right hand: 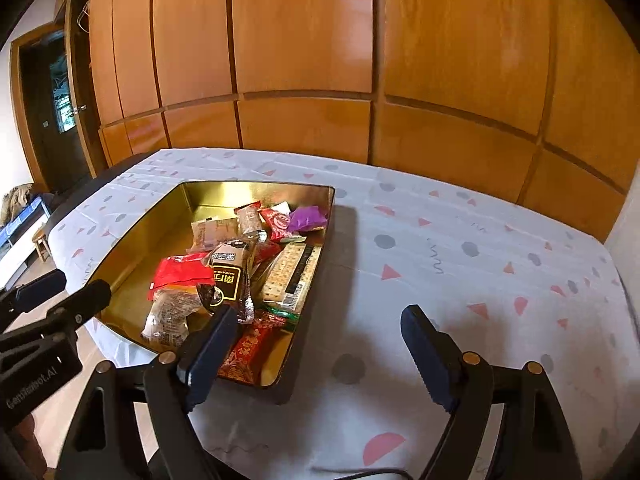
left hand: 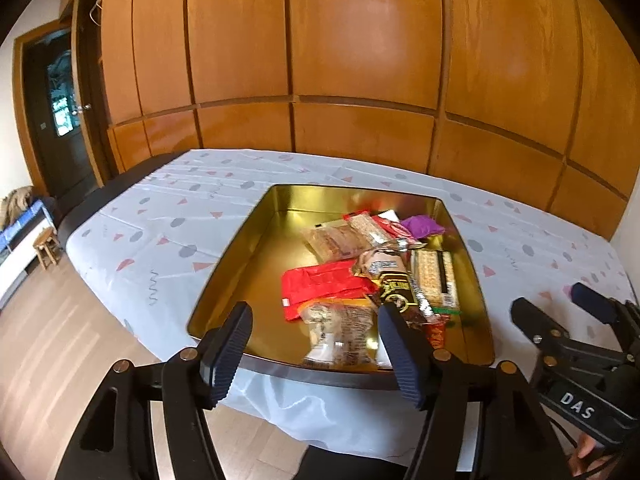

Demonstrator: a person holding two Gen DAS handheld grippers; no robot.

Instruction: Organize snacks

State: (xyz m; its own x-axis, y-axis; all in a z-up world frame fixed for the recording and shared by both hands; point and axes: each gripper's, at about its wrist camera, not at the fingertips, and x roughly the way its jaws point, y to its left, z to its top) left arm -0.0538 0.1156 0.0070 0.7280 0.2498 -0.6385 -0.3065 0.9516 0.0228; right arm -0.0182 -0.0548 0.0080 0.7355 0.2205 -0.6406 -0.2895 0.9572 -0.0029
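A gold tin tray (left hand: 240, 264) (right hand: 132, 240) stands on the table and holds a pile of wrapped snacks: a red packet (left hand: 320, 284) (right hand: 180, 270), a cracker pack (left hand: 434, 276) (right hand: 290, 268), a purple wrapper (left hand: 422, 226) (right hand: 306, 218), a black-and-gold bar (right hand: 228, 276) and others. My left gripper (left hand: 316, 344) is open and empty, above the tray's near rim. My right gripper (right hand: 320, 348) is open and empty, over the tray's near right corner and the cloth. Each gripper shows at the edge of the other's view.
The table carries a white cloth (right hand: 460, 260) with grey dots and pink triangles. Wooden wardrobe panels (left hand: 360, 60) rise right behind it. A doorway (left hand: 60, 100), a small stool (left hand: 46, 246) and wood floor lie to the left.
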